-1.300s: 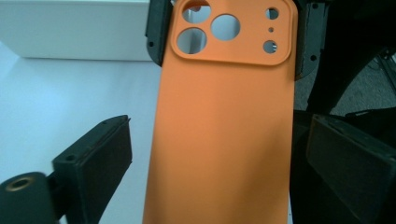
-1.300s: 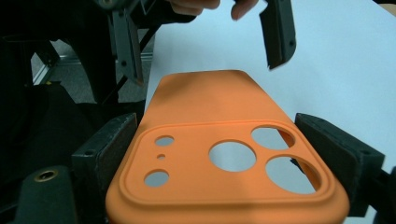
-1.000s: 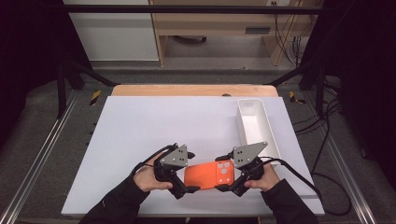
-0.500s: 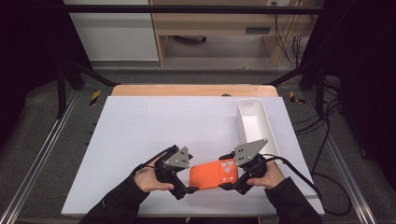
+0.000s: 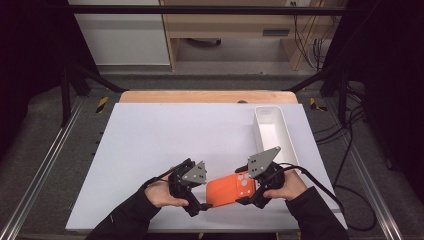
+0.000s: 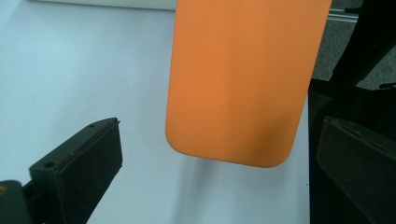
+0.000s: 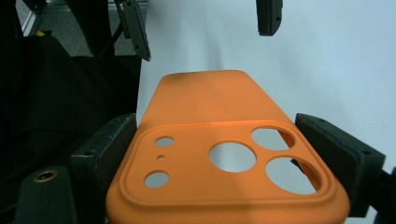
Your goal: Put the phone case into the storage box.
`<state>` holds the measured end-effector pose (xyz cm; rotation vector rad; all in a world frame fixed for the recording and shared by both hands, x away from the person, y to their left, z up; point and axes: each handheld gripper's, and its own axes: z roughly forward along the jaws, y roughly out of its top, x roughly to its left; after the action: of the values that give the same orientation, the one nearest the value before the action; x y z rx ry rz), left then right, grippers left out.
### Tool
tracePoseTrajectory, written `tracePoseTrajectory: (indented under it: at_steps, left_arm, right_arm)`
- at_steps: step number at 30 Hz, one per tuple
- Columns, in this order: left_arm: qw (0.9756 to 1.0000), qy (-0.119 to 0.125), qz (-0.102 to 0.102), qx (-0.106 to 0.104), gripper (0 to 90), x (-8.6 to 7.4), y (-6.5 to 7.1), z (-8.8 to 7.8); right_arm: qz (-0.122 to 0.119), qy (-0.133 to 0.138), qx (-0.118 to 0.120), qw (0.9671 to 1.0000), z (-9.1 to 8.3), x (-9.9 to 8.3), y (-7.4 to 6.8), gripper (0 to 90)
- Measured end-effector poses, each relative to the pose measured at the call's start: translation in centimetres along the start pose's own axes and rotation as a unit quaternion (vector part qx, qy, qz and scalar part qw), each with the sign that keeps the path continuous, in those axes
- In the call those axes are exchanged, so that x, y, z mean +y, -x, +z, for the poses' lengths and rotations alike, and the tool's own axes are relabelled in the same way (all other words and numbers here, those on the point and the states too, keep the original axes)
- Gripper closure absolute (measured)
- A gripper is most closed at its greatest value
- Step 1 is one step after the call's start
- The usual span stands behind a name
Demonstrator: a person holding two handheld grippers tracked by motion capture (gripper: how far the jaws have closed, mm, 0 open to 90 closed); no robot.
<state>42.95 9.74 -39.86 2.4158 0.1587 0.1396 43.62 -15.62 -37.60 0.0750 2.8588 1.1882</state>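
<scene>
Could slip or twist loose from right gripper [image 7: 233, 154], clamped across camera-cutout end alone, with far end unsupported. Could buckle if left gripper [image 6: 215, 158], jaws spread wide and clear of case, bites too hard. Orange silicone phone case [image 5: 231, 189]: smooth, matte, rounded corners, raised slightly over white table [image 5: 165, 140] between grippers

The right claw [image 7: 229, 154] clamps the camera-hole end of an orange phone case [image 7: 224, 163], held above the white worktop [image 7: 327, 70]. Beyond its far end, the left claw [image 7: 201, 23] stands open.
</scene>
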Motion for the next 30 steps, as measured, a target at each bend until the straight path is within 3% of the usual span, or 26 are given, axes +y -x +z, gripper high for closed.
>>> tracePoseTrajectory:
  at_steps: [18, 24, 30]
  left_arm:
    - [0.9989, -0.045, 0.007, -0.013, 0.0, 0.2, 0.4, 1.4]
    - [0.9975, -0.067, 0.011, -0.020, 0.0, 0.3, 0.6, 2.2]
    - [0.9971, -0.073, 0.015, -0.018, 0.0, 0.8, 0.5, 2.3]
  right_arm:
    - [-0.006, -0.072, 0.011, 0.9973, 0.8, 1.3, 0.2, 16.3]
    - [-0.008, -0.082, 0.013, 0.9965, 1.2, 1.8, 0.3, 16.2]
    - [-0.010, -0.090, 0.011, 0.9959, 1.2, 2.1, 0.4, 16.2]
